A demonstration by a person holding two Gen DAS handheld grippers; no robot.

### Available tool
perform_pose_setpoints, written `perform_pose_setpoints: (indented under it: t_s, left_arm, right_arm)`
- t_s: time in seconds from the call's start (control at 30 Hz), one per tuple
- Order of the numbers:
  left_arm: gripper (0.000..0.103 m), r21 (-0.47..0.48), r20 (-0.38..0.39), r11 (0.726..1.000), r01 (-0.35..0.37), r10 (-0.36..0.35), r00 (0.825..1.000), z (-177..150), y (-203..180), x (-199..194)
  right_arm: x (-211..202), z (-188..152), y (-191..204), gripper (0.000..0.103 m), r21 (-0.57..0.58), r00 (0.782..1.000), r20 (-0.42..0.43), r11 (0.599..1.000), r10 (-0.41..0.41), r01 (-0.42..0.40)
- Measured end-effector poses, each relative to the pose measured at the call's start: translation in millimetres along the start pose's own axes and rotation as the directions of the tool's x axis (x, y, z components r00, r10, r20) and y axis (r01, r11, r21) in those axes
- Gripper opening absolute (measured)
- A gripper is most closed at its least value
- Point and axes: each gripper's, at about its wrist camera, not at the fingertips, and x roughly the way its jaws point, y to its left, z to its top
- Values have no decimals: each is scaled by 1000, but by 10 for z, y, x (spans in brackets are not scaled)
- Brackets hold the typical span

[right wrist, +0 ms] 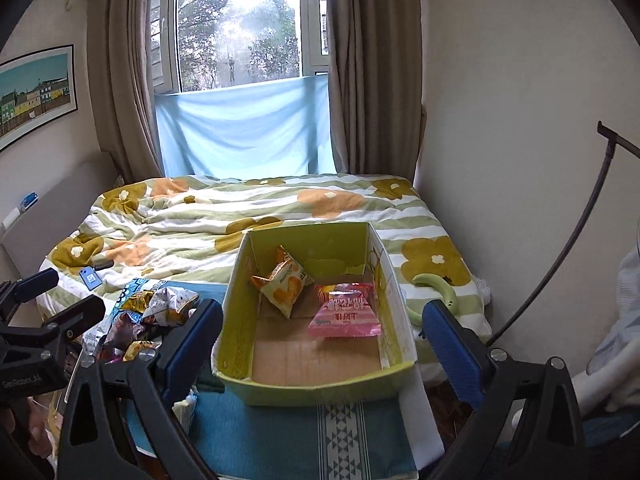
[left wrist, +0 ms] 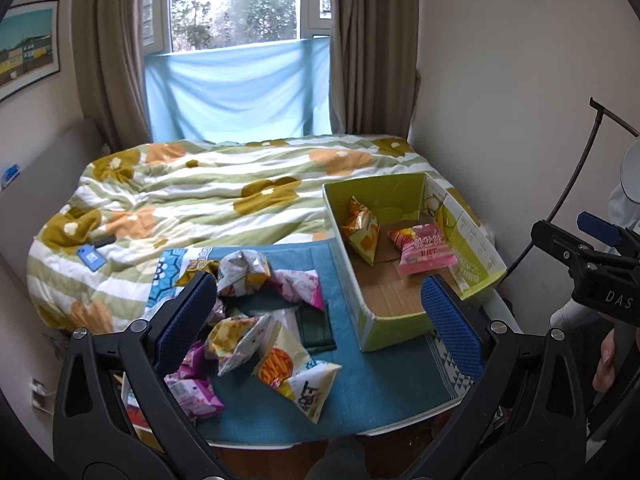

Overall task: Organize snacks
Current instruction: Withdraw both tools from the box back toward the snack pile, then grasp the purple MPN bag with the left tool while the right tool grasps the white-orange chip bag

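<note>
- Left wrist view: the left gripper [left wrist: 320, 308] gapes wide, holding nothing; a heap of roughly six snack bags [left wrist: 256, 320] lies between its jaws.
- Right wrist view: the right gripper [right wrist: 324, 344] gapes wide, empty; the yellow-green cardboard box [right wrist: 320, 390] sits between its jaws, holding two packets, one orange snack packet [right wrist: 282, 286] and one pink snack packet [right wrist: 346, 314].

Ahead of me: bed with flower-print quilt [left wrist: 208, 196], green-white stripes, rumpled. Blue card [left wrist: 91, 258] lying on quilt near bed's left edge. Green curved thing [right wrist: 434, 288] on quilt by bed's right edge; can't tell what it is. Brown curtains [left wrist: 108, 52] either side of window [left wrist: 234, 0], trees outside. Light blue cloth [left wrist: 240, 92] across window's lower part. Framed picture [left wrist: 26, 48] on left wall. Teal patterned cloth [left wrist: 372, 384] spread at bed's near edge.
</note>
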Motion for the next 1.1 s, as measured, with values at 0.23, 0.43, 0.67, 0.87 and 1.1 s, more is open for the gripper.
perform_pose_setpoints:
  t_s: [0.23, 0.43, 0.67, 0.87, 1.1]
  left_arm:
    - [101, -42, 4, 997, -64, 64, 998, -372, 382, -461]
    - [101, -52, 15, 997, -65, 66, 998, -732, 859, -643]
    - [101, 24, -69, 998, -50, 51, 996, -1126, 1378, -402]
    - [101, 113, -163, 994, 9, 9, 987, -1422, 1706, 69]
    - [101, 254, -257, 964, 76, -9, 966, -1739, 1828, 745]
  right_arm:
    - [-299, -252, 179, 100, 3, 996, 12, 996, 91, -91]
    - [-315, -507, 530, 100, 8, 982, -3, 982, 187, -187]
    - [-90, -688, 966, 100, 37, 972, -61, 974, 226, -224]
    - [260, -906, 1324, 100, 116, 965, -130, 970, 227, -213]
    - [751, -1211, 1673, 100, 142, 952, -246, 978, 183, -151]
